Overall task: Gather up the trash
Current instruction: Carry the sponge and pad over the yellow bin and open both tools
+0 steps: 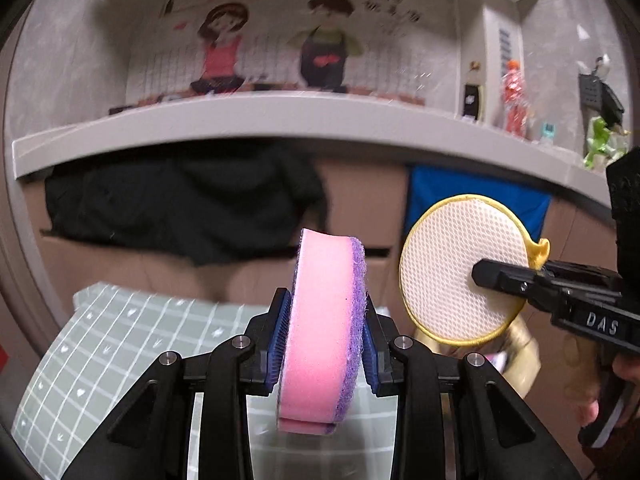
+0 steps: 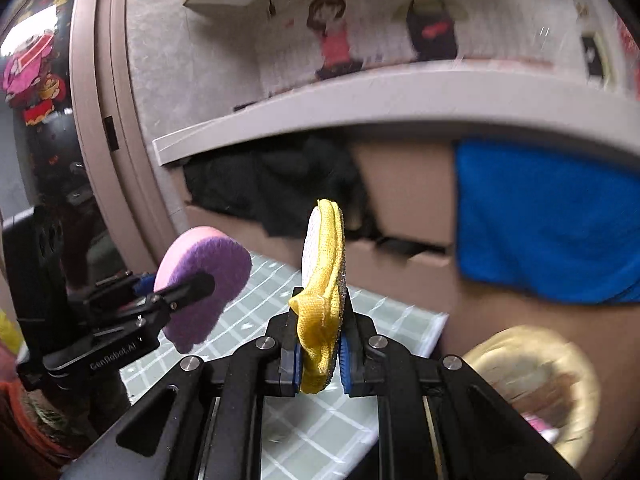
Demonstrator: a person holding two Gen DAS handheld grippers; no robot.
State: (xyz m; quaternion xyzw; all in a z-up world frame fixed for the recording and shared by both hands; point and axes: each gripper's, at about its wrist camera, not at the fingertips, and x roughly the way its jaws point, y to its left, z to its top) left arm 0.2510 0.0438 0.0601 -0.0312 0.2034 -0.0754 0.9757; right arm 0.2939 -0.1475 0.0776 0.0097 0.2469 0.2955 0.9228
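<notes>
1. L-wrist view, far left: green checked mat (image 1: 120, 344) lies on the work surface, white grid lines w/ small marks.
2. Above it: black cloth (image 1: 180, 204) hangs under a grey shelf (image 1: 240, 120); wall behind the shelf has a cartoon poster (image 1: 280, 44) of two figures.
3. Centre: left gripper (image 1: 325, 340) is clamped on a pink sponge (image 1: 320, 336) w/ purple scrub layer on its right face. Sponge stands on edge, pinched between the blue pads, raised clear above the mat.
4. Right of centre: round scrub pad (image 1: 452, 264), white mesh face, yellow rim & hang loop, held up in the air just beside the sponge, not touching it. Blue cloth (image 1: 476, 196) hangs behind it.
5. Far right: right gripper (image 1: 492, 276) comes in from the side, one black finger lying across the pad's face. A person's hand (image 1: 616, 384) grips its handle.
6. Below the pad: gold-coloured bin (image 1: 516, 356), blurred; contents unclear.
7. R-wrist view, left: left gripper (image 2: 192, 284) w/ sponge (image 2: 204, 280), purple face towards cam.
8. R-wrist centre: right gripper (image 2: 320, 352) pinches the pad (image 2: 322, 280) edge-on, jaws narrow, pad squashed between the pads.
9. R-wrist right: blue cloth (image 2: 548, 220) above, gold bin (image 2: 532, 376) low right, blurred.
</notes>
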